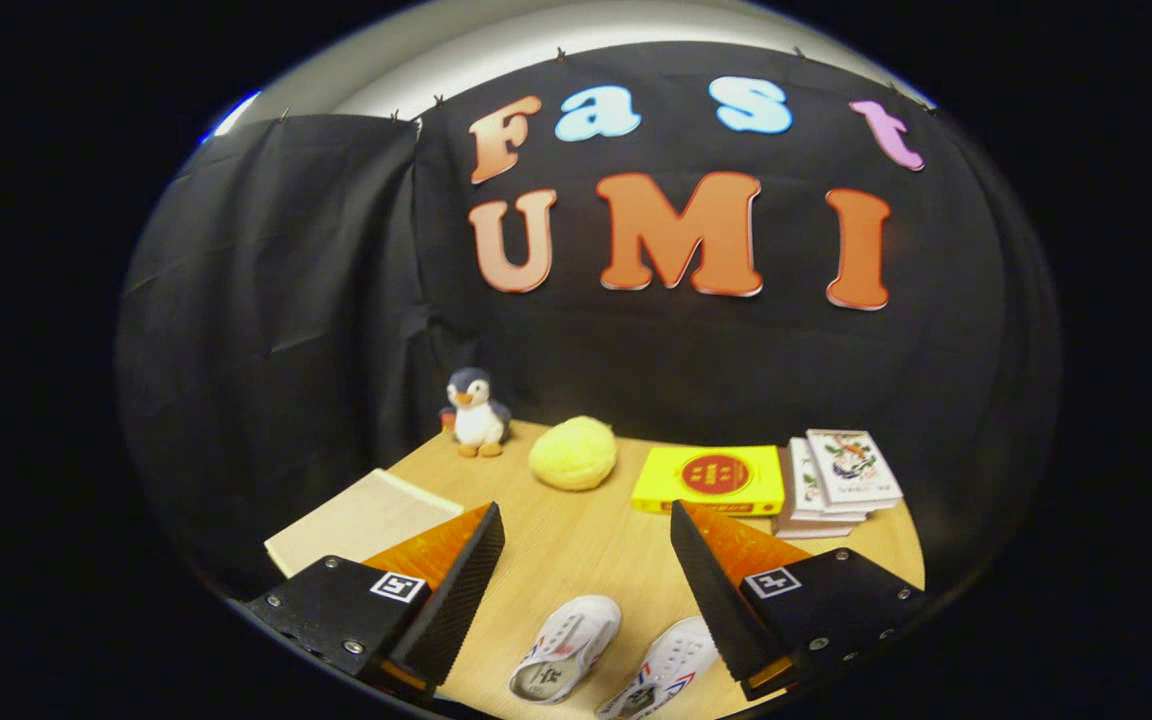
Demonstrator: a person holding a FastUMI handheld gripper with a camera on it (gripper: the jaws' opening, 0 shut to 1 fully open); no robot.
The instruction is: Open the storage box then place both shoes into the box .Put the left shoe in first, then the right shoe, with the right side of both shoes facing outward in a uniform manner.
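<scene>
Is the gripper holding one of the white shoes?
No, the gripper is open, and both white shoes lie untouched on the wooden table between its fingers.

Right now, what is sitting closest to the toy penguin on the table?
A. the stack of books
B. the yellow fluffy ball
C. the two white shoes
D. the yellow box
B: the yellow fluffy ball lies right beside the toy penguin at the back of the table; the white shoes sit low between the open jaws of the gripper.
</scene>
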